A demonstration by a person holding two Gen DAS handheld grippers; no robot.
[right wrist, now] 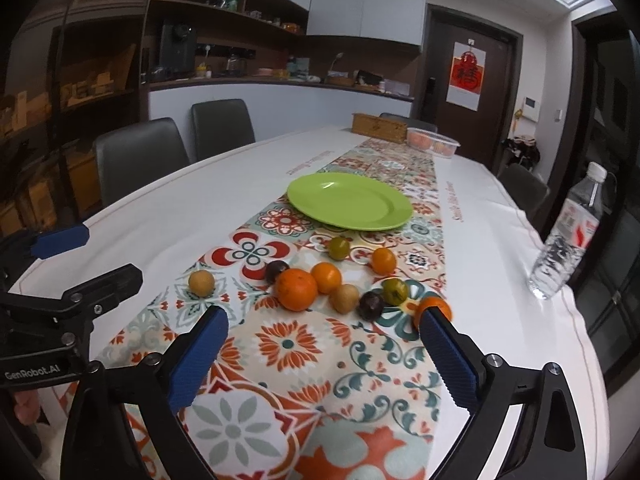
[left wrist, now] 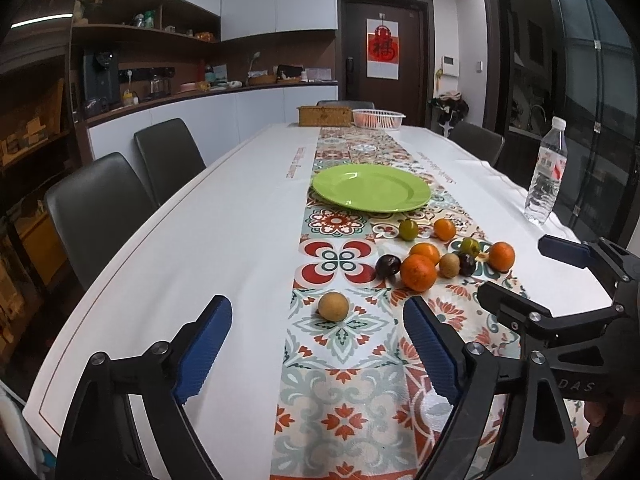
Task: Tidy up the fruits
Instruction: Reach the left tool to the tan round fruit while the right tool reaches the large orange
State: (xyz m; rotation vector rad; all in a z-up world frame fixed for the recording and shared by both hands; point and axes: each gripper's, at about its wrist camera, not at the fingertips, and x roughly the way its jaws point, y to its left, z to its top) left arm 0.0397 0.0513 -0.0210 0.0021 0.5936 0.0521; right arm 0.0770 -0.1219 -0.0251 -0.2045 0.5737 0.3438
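Fingers (left wrist: 216,322) of left gripper (left wrist: 316,340) spread wide, empty, framing lone tan fruit (left wrist: 333,306); right gripper (right wrist: 324,344) equally wide, facing fruit cluster (right wrist: 297,289). Green plate (left wrist: 371,187) bare: likely destination.

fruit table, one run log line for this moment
stage: reaching | left gripper: open, tan fruit ahead | right gripper: open, empty | plate: empty | fruit: all on runner

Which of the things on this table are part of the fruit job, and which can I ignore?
Job:
- green plate, nothing on it
- four oranges, biggest one
- two tan round fruits, one lying apart
- two dark plums
- two greenish fruits

Ignore:
- water bottle
- wicker box
- white basket
- chairs
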